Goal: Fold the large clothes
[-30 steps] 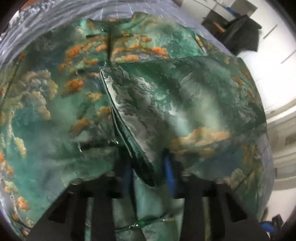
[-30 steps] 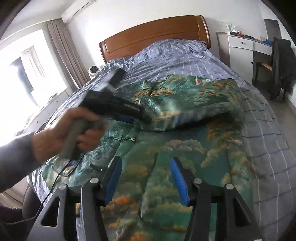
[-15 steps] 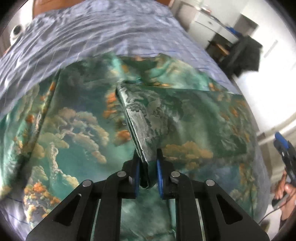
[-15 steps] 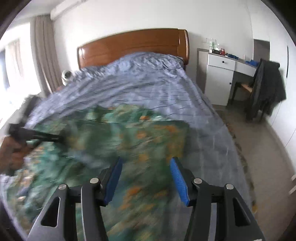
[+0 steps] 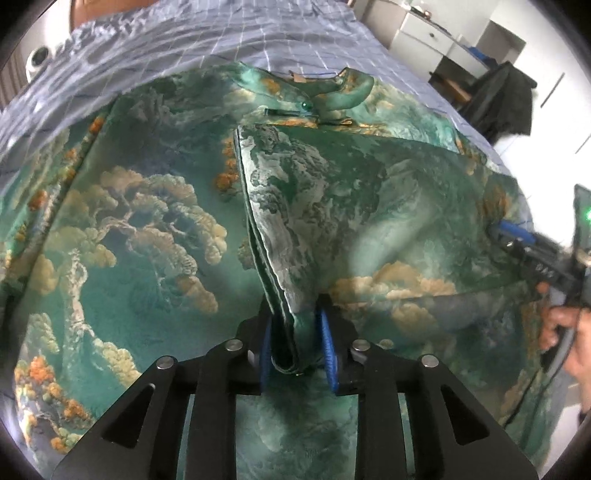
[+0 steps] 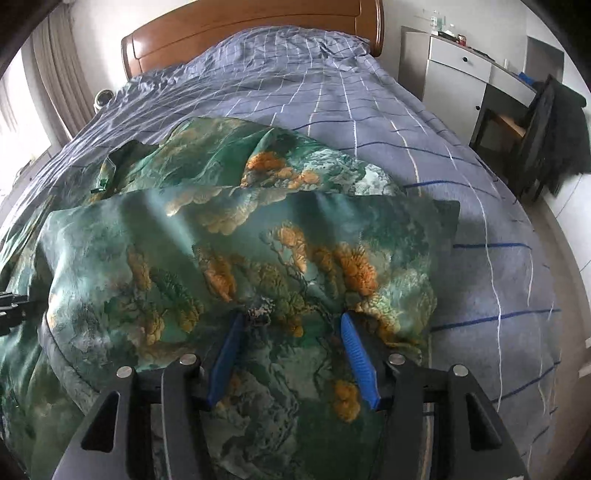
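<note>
Left claw [image 5: 297, 341] jaws just opened, slack around folded sleeve edge [image 5: 291, 325] of green brocade garment [image 5: 147, 229]; right claw [image 6: 291, 354] apart, now over garment's right side—sleeve fold released.

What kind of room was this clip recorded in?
Almost certainly a home bedroom: a bed with a brown wooden headboard and blue checked duvet, a white drawer cabinet beside it, and beige curtains by a window.

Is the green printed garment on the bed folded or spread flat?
Partly folded: one flap of the garment lies doubled over the spread body, its layered edge between the left gripper fingers.
</note>
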Action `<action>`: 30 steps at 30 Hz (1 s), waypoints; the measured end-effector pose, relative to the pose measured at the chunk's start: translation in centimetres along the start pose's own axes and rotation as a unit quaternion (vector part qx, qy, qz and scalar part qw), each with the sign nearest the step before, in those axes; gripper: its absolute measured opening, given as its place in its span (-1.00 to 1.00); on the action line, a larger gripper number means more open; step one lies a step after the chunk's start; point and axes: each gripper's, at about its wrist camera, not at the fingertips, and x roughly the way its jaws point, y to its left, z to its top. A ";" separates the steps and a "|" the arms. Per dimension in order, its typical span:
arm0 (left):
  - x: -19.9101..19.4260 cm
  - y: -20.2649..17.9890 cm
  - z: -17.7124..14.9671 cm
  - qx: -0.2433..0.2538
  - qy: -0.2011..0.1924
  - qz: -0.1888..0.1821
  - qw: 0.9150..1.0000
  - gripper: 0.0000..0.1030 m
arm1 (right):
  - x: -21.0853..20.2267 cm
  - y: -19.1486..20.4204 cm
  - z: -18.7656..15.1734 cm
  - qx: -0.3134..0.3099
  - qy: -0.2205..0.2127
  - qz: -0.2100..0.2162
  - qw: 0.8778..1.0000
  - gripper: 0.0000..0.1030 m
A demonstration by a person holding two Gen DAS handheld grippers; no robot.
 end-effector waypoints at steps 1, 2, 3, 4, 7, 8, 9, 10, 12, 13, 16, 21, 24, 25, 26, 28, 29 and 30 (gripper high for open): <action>-0.3 -0.2 -0.2 0.004 -0.003 0.005 1.000 -0.50 | -0.4 0.1 0.1 -0.002 0.002 -0.006 1.000 0.08; -1.0 -0.4 -0.7 0.008 -0.006 0.009 1.000 -0.48 | -1.3 0.4 0.1 -0.004 0.001 -0.016 1.000 0.08; -1.4 -0.5 -1.0 0.015 -0.008 0.014 1.000 -0.47 | -2.3 0.7 0.1 -0.005 -0.006 -0.019 1.000 0.09; -1.6 -0.6 -1.0 0.021 -0.011 0.018 1.000 -0.46 | -3.8 1.1 -0.2 -0.005 -0.017 -0.013 1.000 0.08; -2.1 -0.9 -1.9 0.039 -0.015 0.040 0.998 -0.29 | -6.8 2.2 -2.0 -0.018 -0.030 0.010 0.999 0.09; -2.2 -1.0 -2.0 0.039 -0.015 0.045 0.998 -0.16 | -6.5 2.5 -2.8 -0.024 -0.013 0.010 1.000 0.09; -2.6 -1.1 -2.3 0.038 -0.015 0.047 0.998 -0.08 | -5.9 2.7 -3.3 -0.029 0.004 0.007 1.000 0.09; -3.2 -1.1 -2.6 0.038 -0.015 0.050 0.998 0.10 | -4.9 2.9 -4.0 -0.036 0.023 -0.003 0.999 0.09; -4.9 -1.2 -3.8 0.047 -0.025 0.051 0.997 0.30 | -5.0 3.1 -4.5 -0.044 0.013 -0.018 0.999 0.09; -5.7 -1.1 -4.4 0.053 -0.032 0.053 0.997 0.44 | -5.5 3.3 -4.4 -0.038 0.010 -0.024 0.999 0.09; -8.5 -0.2 -6.9 0.059 -0.052 0.061 0.995 0.61 | -8.7 4.4 -4.7 -0.022 -0.010 -0.021 0.999 0.15; -13.0 2.3 -11.8 0.037 -0.077 0.072 0.994 0.67 | -14.5 9.7 -6.7 -0.064 -0.048 -0.053 0.995 0.64; -15.2 3.8 -14.5 0.018 -0.096 0.100 0.990 0.73 | -17.6 13.5 -8.1 -0.073 -0.059 -0.083 0.992 0.64; -15.9 4.6 -15.5 0.005 -0.099 0.107 0.989 0.73 | -18.6 14.5 -8.4 -0.074 -0.065 -0.097 0.990 0.64; -16.2 5.2 -15.9 -0.006 -0.098 0.110 0.989 0.73 | -19.7 15.5 -8.8 -0.074 -0.076 -0.109 0.988 0.64; -16.8 6.4 -16.7 -0.028 -0.095 0.114 0.989 0.73 | -21.4 16.8 -9.7 -0.078 -0.088 -0.131 0.984 0.64; -17.1 7.0 -17.2 -0.037 -0.095 0.115 0.988 0.73 | -22.2 17.3 -10.0 -0.077 -0.094 -0.141 0.982 0.64; -17.5 7.6 -17.7 -0.045 -0.098 0.118 0.987 0.73 | -22.9 17.6 -10.4 -0.074 -0.097 -0.149 0.981 0.64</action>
